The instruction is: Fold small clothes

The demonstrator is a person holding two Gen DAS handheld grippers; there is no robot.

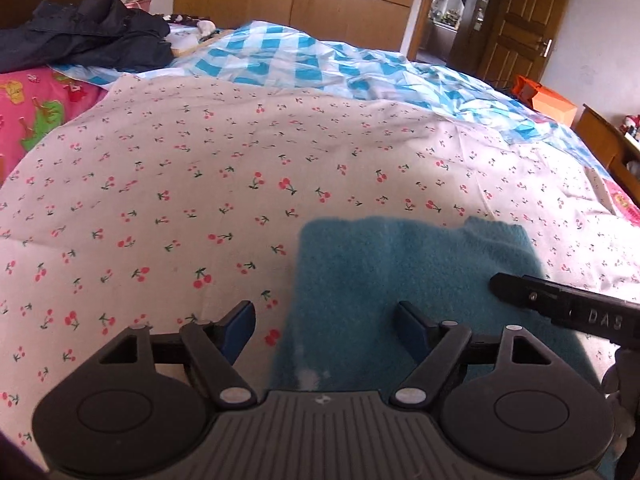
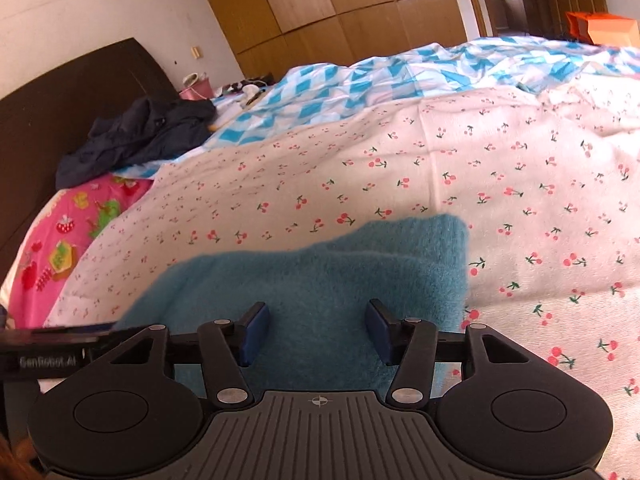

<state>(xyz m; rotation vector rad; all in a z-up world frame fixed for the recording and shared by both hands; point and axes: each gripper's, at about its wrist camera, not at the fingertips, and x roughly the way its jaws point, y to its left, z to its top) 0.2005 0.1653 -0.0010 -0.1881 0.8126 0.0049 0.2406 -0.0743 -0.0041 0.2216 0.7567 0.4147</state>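
Note:
A teal fleecy garment [image 1: 400, 280] lies folded flat on the cherry-print sheet [image 1: 200, 160] near the bed's front edge. My left gripper [image 1: 326, 320] hovers over the garment's left edge, open. Its right finger is above the teal cloth and its left finger above the sheet, with nothing pinched. My right gripper [image 2: 316, 324] is open just above the teal garment [image 2: 320, 280], both blue pads clear of the cloth. A black bar of the right gripper's housing [image 1: 560, 308] reaches in over the garment's right side. The left gripper's housing [image 2: 52, 348] shows at the left edge.
A dark navy clothes pile [image 1: 88, 36] lies at the bed's far left near the dark headboard [image 2: 60, 92]. A blue checked quilt [image 1: 300, 56] covers the far side, and a pink printed sheet [image 1: 36, 112] shows at left. An orange box [image 1: 548, 104] stands beyond the bed's right.

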